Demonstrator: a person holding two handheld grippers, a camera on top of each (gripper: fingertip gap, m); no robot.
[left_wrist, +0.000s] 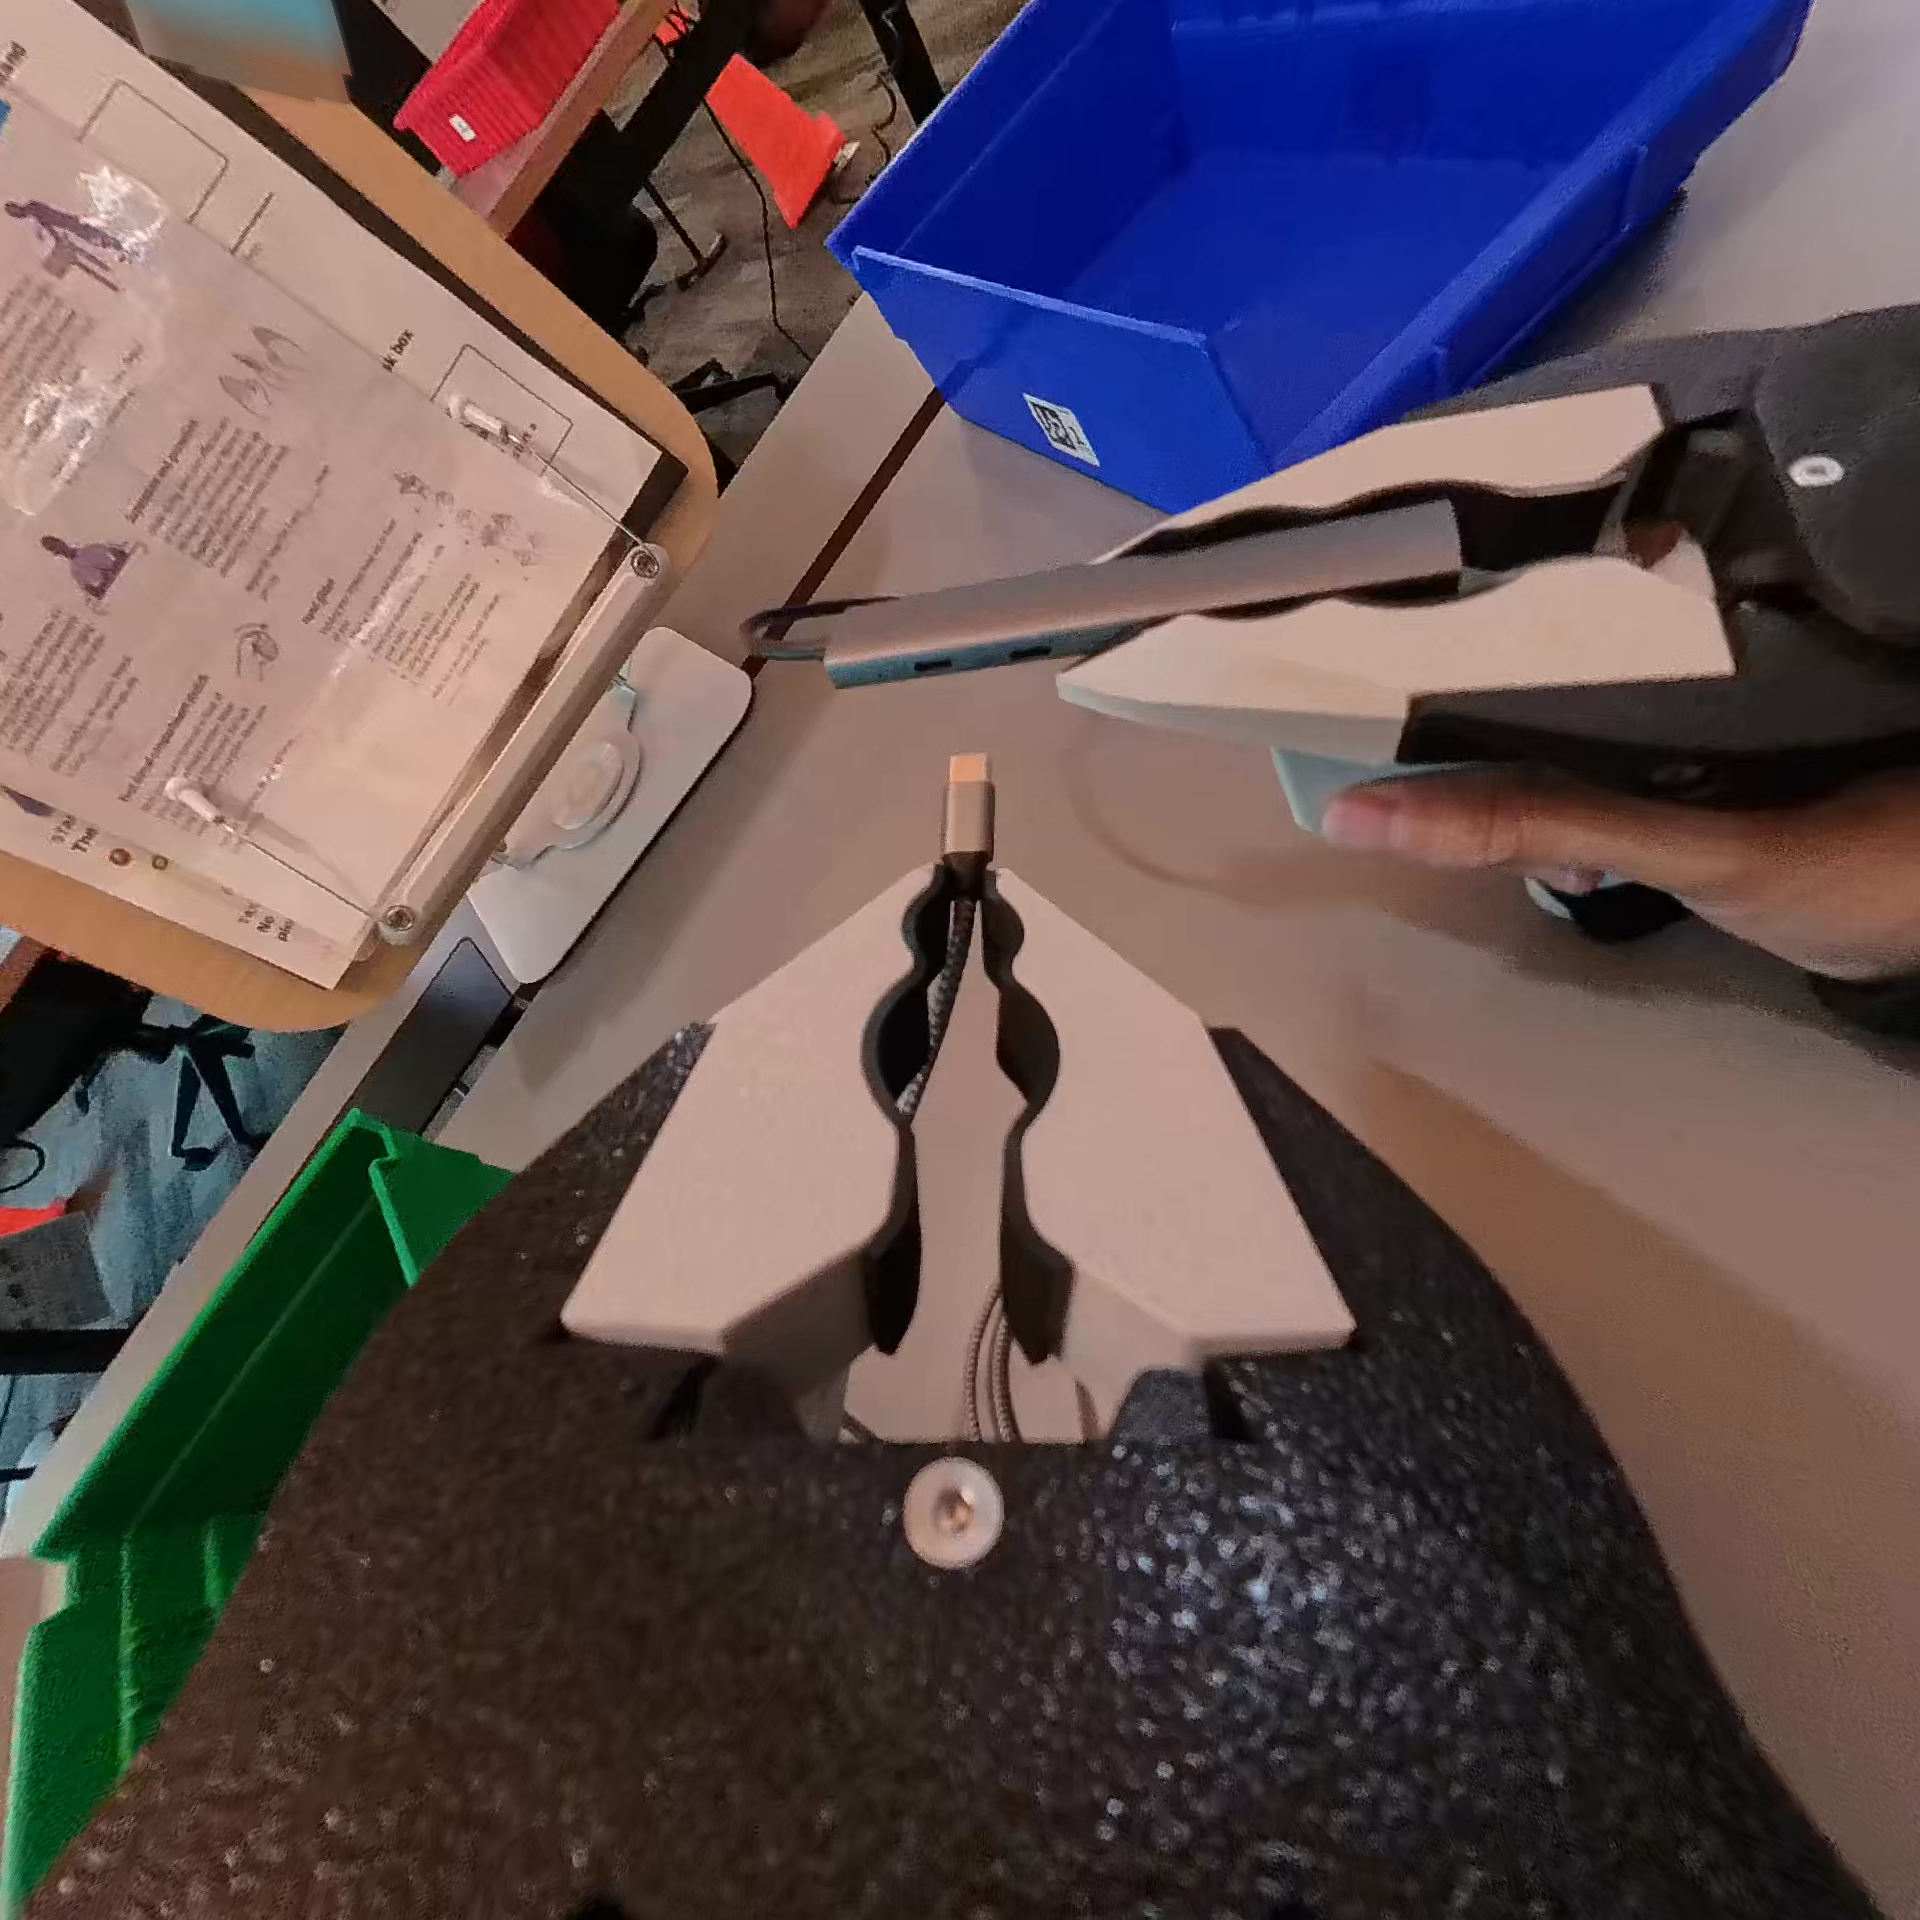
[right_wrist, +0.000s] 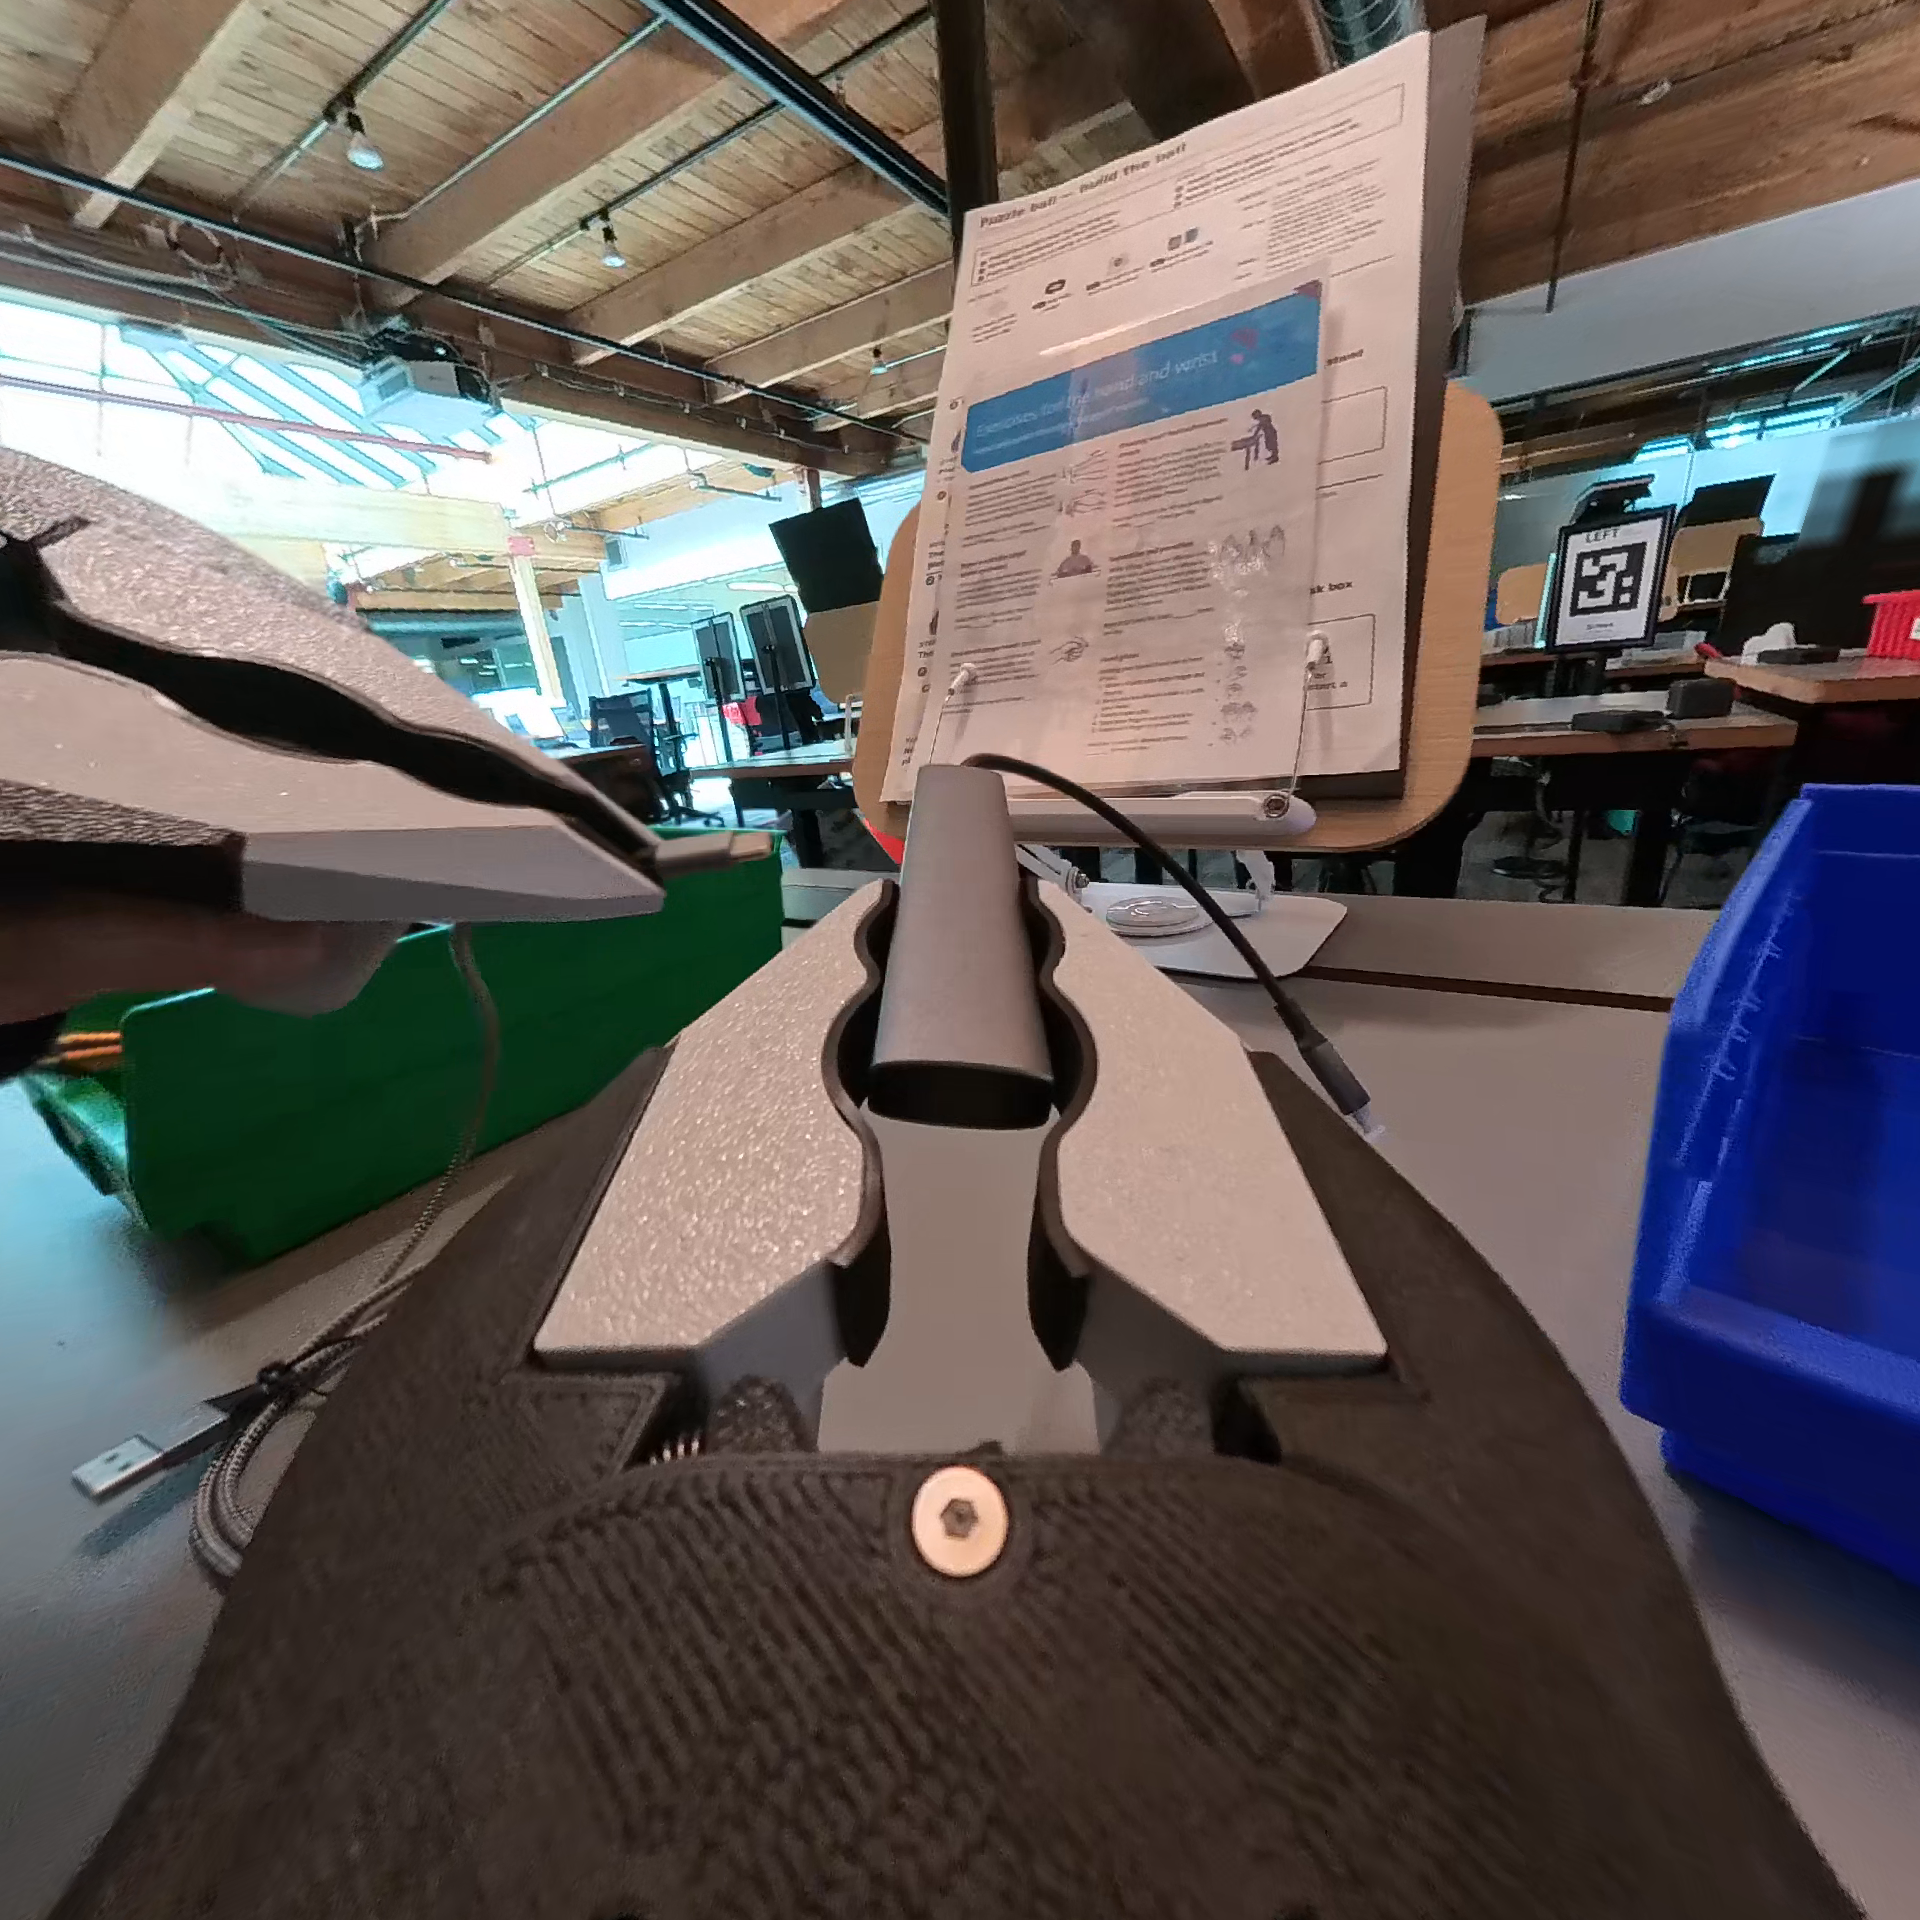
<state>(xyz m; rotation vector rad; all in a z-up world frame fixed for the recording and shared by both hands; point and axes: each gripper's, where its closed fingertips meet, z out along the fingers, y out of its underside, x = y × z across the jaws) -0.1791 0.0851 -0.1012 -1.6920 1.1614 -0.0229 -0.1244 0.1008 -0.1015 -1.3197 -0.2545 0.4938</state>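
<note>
While the left gripper (left_wrist: 966, 883) was clamped on a braided cable (left_wrist: 935, 1029) just behind its plug (left_wrist: 968, 805), the right gripper (right_wrist: 961, 935) pinched a grey hub (right_wrist: 961, 935) held above the table (left_wrist: 1351, 1195), near the plug but apart. Risks, as I judged them: the plug pivoting in so short a grip, the hub sliding between smooth jaws, and the hub's thin black lead (right_wrist: 1195, 904) snagging the blue bin (right_wrist: 1787, 1143) on the right.

Open-plan workshop or lab: exposed timber ceiling (right_wrist: 312, 125), rows of desks (right_wrist: 1621, 717), fiducial marker sign (right_wrist: 1605, 587), parts bins (right_wrist: 1787, 1143).
</note>
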